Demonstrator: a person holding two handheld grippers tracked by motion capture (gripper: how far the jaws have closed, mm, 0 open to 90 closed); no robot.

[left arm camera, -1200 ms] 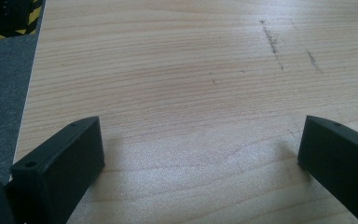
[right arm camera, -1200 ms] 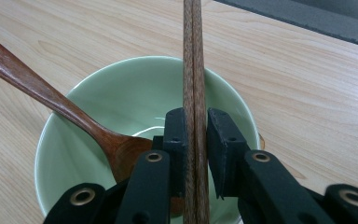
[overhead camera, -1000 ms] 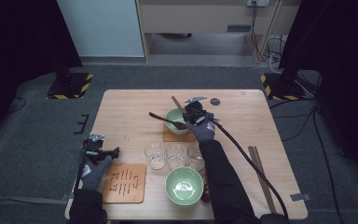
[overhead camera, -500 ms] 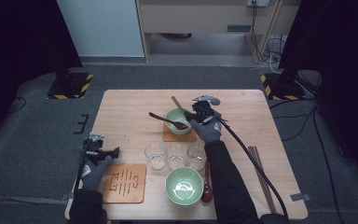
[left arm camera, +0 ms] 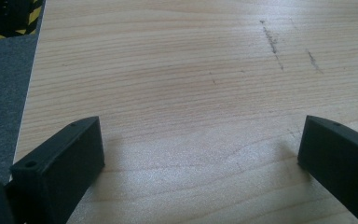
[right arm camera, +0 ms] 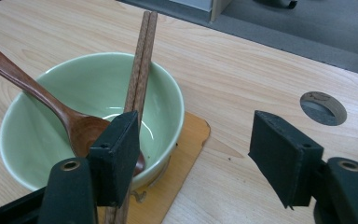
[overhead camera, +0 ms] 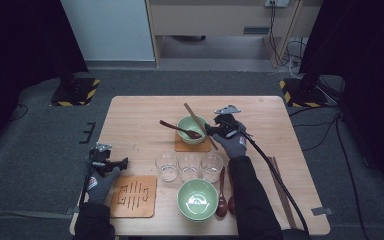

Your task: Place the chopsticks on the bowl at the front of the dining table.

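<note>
Right gripper [right arm camera: 193, 156] open, black blocky jaws just parted wider, nothing between them but bare desk and a corner of the coaster; in the high view just right of centre [overhead camera: 219, 131]. Immediately left of the left jaw in the right gripper view, a pair of dark wooden chopsticks [right arm camera: 140, 70], laid across the rim of the pale green bowl [right arm camera: 37, 154] and slanting up toward the top of the frame; lower ends hidden behind that jaw, contact with it not clear. Inside the bowl, a brown wooden spoon [right arm camera: 51, 107], glossy, head down in the glazed hollow, handle leaning out over the rim to the upper left. Under the bowl, a thin tan coaster [right arm camera: 186, 140] with rounded corners. At right, a round cable hole [right arm camera: 323, 108] sunk in the light wood-grain desk [right arm camera: 242, 74].

Left gripper [left arm camera: 200, 154] wide open too, jaws framing bare scuffed desk; at lower left in the high view [overhead camera: 111, 163].

Elsewhere in the high view: three clear glasses [overhead camera: 190, 166] in a row below centre, a second green bowl [overhead camera: 197, 199] beneath them, two more wooden spoons [overhead camera: 223, 192] at its right, a slotted square wooden trivet [overhead camera: 134, 195] at lower left, further chopsticks [overhead camera: 281, 190] at lower right beside the trailing cable.
</note>
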